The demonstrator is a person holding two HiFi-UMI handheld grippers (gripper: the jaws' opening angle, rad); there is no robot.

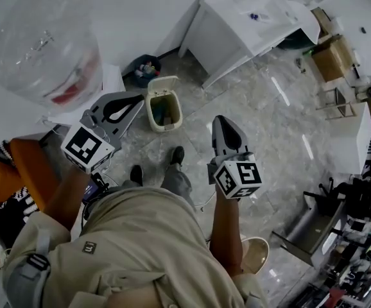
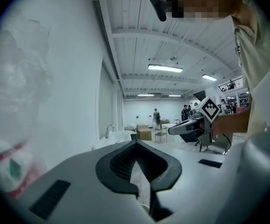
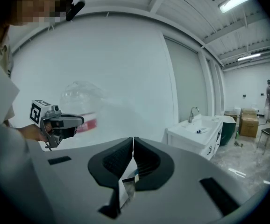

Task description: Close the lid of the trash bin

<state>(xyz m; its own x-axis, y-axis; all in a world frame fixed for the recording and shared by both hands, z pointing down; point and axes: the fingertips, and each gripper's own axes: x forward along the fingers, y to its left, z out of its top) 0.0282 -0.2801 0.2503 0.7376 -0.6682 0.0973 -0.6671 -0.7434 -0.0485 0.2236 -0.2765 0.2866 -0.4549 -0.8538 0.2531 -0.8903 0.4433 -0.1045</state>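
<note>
The cream trash bin (image 1: 163,110) stands on the marble floor ahead of the person's feet. Its lid (image 1: 162,83) is tipped up at the far side, and the inside shows. My left gripper (image 1: 139,97) hangs just left of the bin, above the floor, its jaws shut and empty. My right gripper (image 1: 218,118) is held to the right of the bin, also shut on nothing. In the left gripper view the jaw tips (image 2: 136,142) meet, and in the right gripper view they (image 3: 132,138) nearly touch. The bin does not show clearly in either gripper view.
A dark blue bin (image 1: 144,69) with rubbish sits behind the cream one by the wall. A white sink table (image 1: 250,19) stands at the back, with cardboard boxes (image 1: 332,58) to its right. A large clear plastic container (image 1: 44,43) is at upper left. The person's shoes (image 1: 176,155) are close to the bin.
</note>
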